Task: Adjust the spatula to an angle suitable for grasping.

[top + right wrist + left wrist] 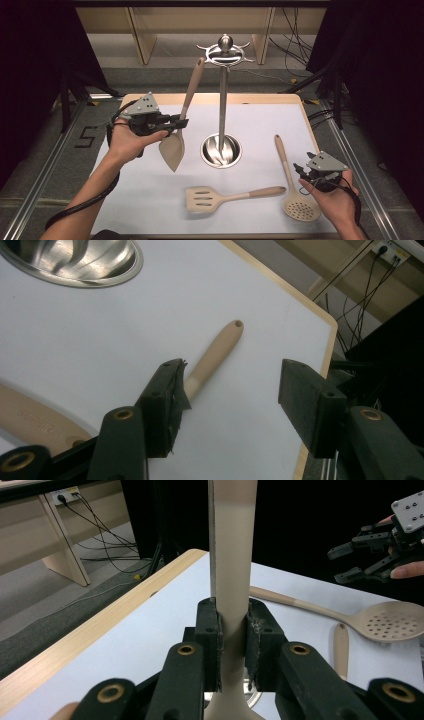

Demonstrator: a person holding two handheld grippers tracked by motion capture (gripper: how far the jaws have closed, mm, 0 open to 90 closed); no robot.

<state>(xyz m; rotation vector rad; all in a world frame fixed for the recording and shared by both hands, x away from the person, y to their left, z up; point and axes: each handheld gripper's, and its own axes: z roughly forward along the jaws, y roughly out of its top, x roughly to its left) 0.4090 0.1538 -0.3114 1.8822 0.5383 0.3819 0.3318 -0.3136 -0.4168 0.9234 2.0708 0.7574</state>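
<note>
Left gripper (183, 121) level, pinching spoon (176, 145) handle; right gripper (306, 175) spread, low

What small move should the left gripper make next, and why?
Probably lift and carry the spatula toward the stand's hooks. The left gripper is shut on its neck, blade hanging clear of the table, handle tip close beside the hooks but not yet hung.
</note>
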